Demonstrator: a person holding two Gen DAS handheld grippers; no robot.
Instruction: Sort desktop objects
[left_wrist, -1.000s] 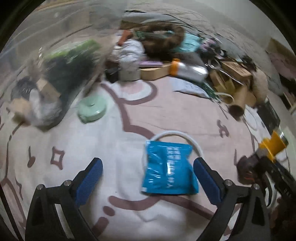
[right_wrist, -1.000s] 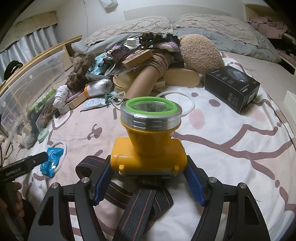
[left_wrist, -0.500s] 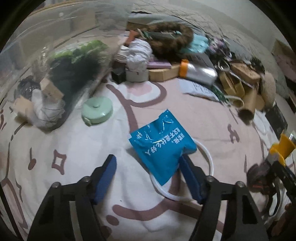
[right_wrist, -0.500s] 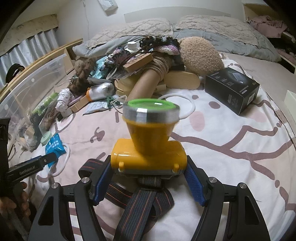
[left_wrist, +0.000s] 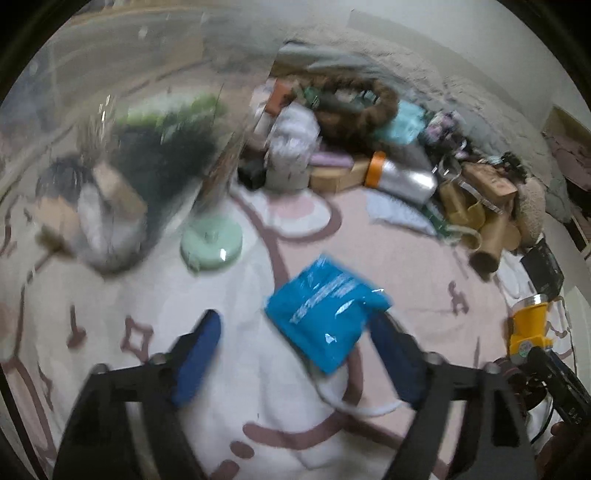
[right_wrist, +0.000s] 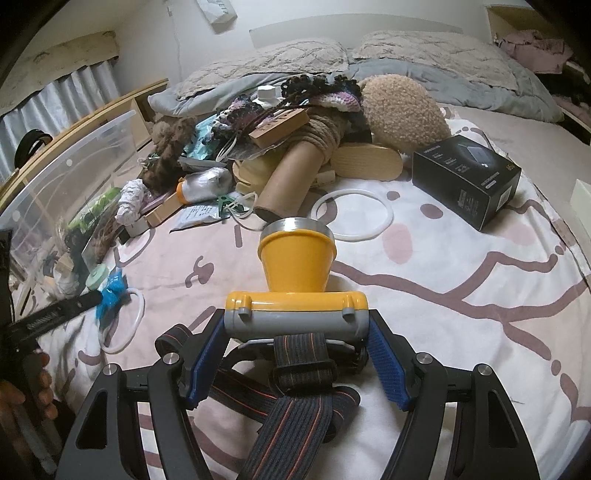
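Two jaws on your left gripper (left_wrist: 295, 354) have just been reopening, gaping wide with the crinkly blue plastic packet (left_wrist: 325, 314) loose against the right-hand one, lying diagonally mid-bedspread.

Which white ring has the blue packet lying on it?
The ring beside the left gripper, with the blue packet overlapping it. The other ring, near the black box, lies bare.
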